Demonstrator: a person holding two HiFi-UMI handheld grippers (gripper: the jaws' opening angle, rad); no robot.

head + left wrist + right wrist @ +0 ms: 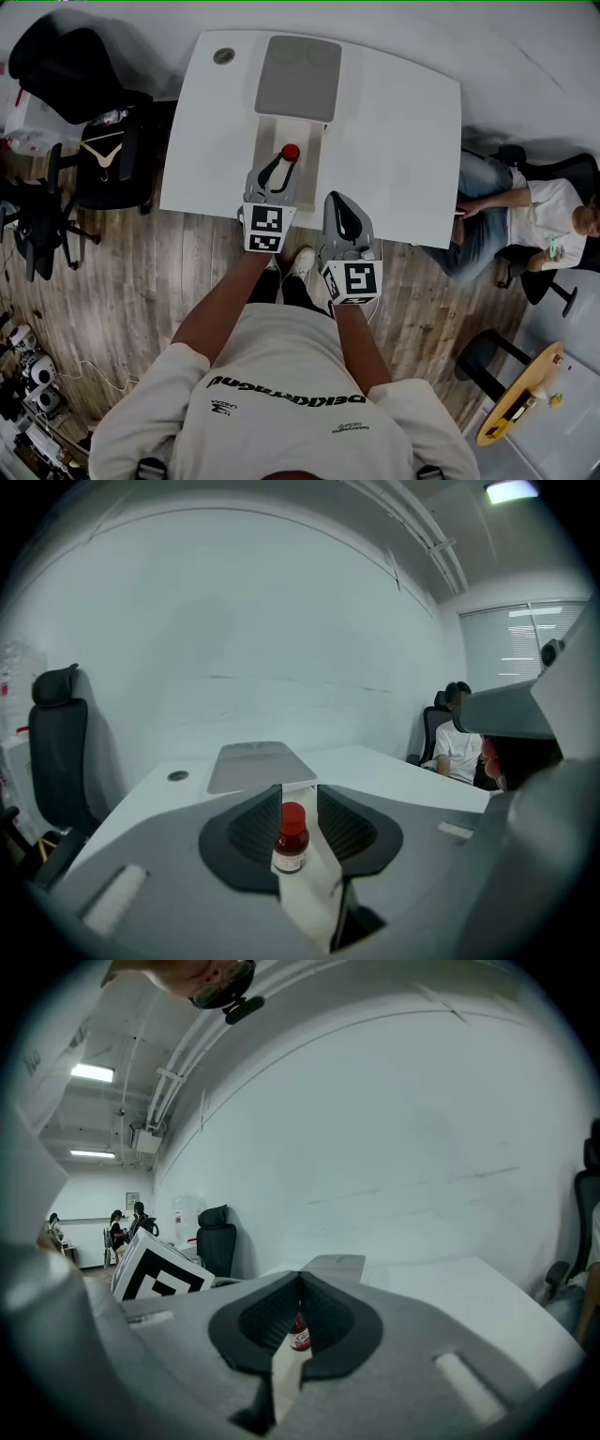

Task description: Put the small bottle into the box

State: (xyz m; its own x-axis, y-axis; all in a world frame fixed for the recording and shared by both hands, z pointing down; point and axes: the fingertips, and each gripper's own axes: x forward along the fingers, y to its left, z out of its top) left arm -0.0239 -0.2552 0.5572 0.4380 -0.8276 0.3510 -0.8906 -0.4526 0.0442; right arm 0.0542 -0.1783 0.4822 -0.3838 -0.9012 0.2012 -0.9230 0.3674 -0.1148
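Observation:
A small brown bottle with a red cap (pixel 291 152) stands upright in the open white box (pixel 310 173), whose grey lid (pixel 298 77) lies flat behind it. My left gripper (pixel 284 165) reaches over the box from the near side. In the left gripper view the bottle (pixel 291 841) sits between the jaws of the left gripper (pixel 299 789), which is open, and a thin gap shows on the bottle's right side. My right gripper (pixel 338 199) hovers at the table's near edge, shut and empty. Through the slit of the right gripper (pixel 300 1275) I see the bottle (pixel 299 1335).
The white table (pixel 403 141) has a round cable hole (pixel 223 55) at its far left. A person (pixel 525 216) sits just off its right edge. Black office chairs (pixel 103 159) stand to the left, and a yellow round table (pixel 520 394) at the lower right.

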